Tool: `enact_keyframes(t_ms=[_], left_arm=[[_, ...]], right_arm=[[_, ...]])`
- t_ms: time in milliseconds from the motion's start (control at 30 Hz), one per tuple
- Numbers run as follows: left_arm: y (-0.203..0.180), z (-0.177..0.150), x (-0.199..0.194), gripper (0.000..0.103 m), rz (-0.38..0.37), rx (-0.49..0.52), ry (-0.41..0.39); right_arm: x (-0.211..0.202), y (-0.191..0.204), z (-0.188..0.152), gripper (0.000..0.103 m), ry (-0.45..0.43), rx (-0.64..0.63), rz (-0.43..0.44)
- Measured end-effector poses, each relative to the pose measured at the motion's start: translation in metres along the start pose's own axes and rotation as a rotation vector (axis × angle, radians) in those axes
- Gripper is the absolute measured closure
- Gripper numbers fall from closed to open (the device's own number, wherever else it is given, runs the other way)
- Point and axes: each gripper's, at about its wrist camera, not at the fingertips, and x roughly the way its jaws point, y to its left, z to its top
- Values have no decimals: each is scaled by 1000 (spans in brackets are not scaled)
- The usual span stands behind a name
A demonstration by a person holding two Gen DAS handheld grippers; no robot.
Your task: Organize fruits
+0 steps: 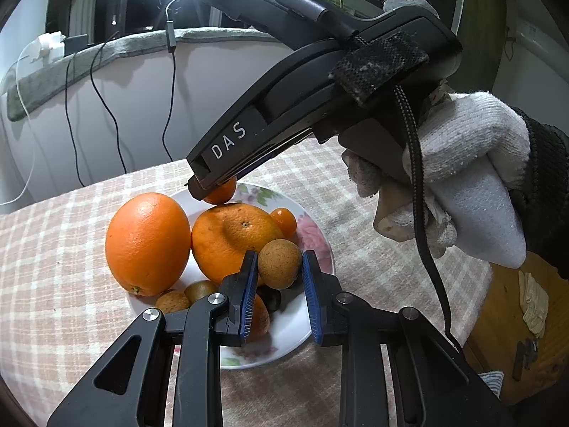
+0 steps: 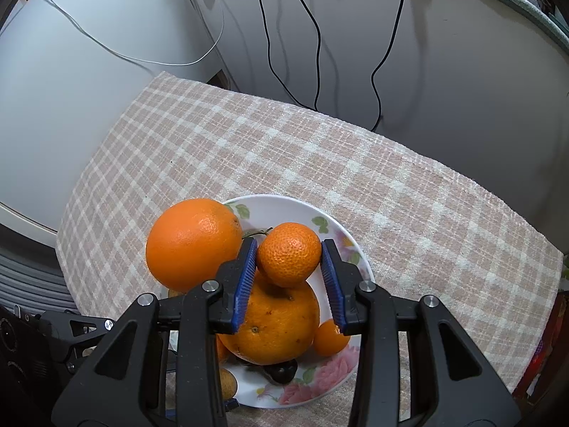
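A white flowered plate (image 1: 322, 245) (image 2: 284, 202) on the checked cloth holds a big orange (image 1: 147, 243) (image 2: 192, 243), a large tangerine (image 1: 231, 238) (image 2: 274, 323), a kumquat (image 1: 284, 221) (image 2: 330, 338) and small brown fruits (image 1: 172, 301). My left gripper (image 1: 279, 267) is shut on a round brown fruit (image 1: 279, 263) just above the plate's near side. Over the tangerine, my right gripper (image 2: 288, 259) (image 1: 213, 188) is shut on a small mandarin (image 2: 288, 254) (image 1: 222, 194), its blue pads at both sides of the fruit.
A gloved hand (image 1: 480, 178) holds the right gripper's handle. The checked tablecloth (image 2: 320, 163) ends at a pale wall with hanging black cables (image 2: 316, 53). A wooden surface (image 1: 515, 320) lies past the cloth's right edge. A dark small item (image 2: 281, 370) sits on the plate.
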Motion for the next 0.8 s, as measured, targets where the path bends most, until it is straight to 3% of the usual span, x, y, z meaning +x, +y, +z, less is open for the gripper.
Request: enact_keyframes(t_ms=[133, 200, 233, 267, 367, 800], left_arm=[[2, 0, -1, 79, 4, -5, 1], [3, 1, -2, 71, 3, -8, -2], [4, 1, -2, 70, 3, -9, -4], [4, 1, -2, 70, 3, -8, -6], [4, 1, -2, 63, 7, -9, -8], [6, 1, -6, 58, 14, -15, -18]], right_arm=[[0, -1, 0, 64, 0, 0, 0], [0, -1, 0, 56, 0, -2, 4], [-1, -1, 0, 44, -4, -4, 4], [-1, -1, 0, 40, -10, -6, 2], [-3, -1, 0, 40, -13, -7, 8], [-12, -5, 0, 38, -36, 3, -4]])
